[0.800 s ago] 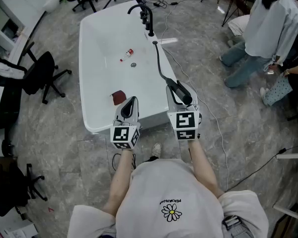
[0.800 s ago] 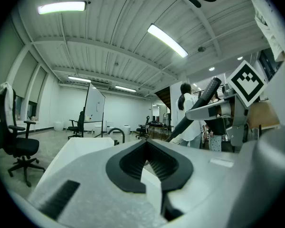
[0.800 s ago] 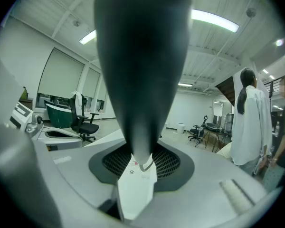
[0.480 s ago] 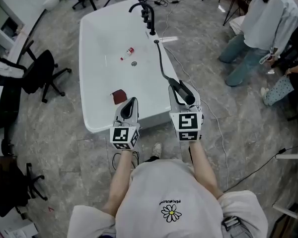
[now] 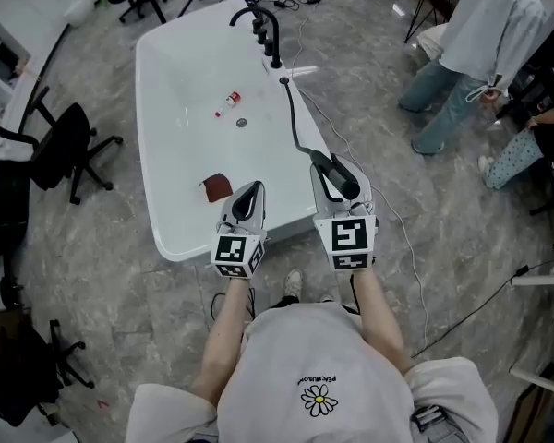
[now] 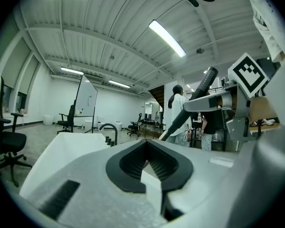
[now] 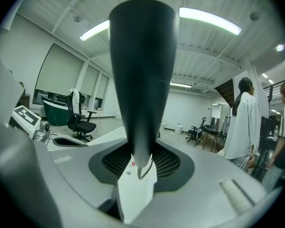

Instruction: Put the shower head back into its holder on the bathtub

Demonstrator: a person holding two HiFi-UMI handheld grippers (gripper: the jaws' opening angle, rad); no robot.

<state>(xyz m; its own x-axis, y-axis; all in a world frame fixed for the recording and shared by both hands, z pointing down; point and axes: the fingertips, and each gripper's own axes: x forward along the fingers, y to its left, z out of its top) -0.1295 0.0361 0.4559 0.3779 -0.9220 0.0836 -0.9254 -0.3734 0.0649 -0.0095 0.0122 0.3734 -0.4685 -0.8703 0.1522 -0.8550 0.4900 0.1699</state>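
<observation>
The black shower head (image 5: 343, 181) (image 7: 142, 75) is in my right gripper (image 5: 335, 166) (image 7: 142, 161), shut on its handle just off the white bathtub's (image 5: 152, 155) right rim near the front end. Its black hose (image 5: 295, 118) runs back to the tub deck beside the black faucet set (image 5: 263, 24) at the far end. My left gripper (image 5: 249, 192) (image 6: 145, 145) is shut and empty above the tub's near rim. The left gripper view shows the shower head (image 6: 202, 87) slanting up at right and the faucet (image 6: 109, 129) beyond.
In the tub lie a small red-and-white bottle (image 5: 229, 100), the drain (image 5: 241, 123) and a dark red cloth (image 5: 217, 186). People (image 5: 480, 44) stand at the right. Office chairs (image 5: 65, 146) stand on the left. A cable (image 5: 402, 233) trails over the grey floor.
The head view has shifted slightly, so the tub sits a little further left. Both grippers keep their places by the tub's near end, and the right one still holds the shower head.
</observation>
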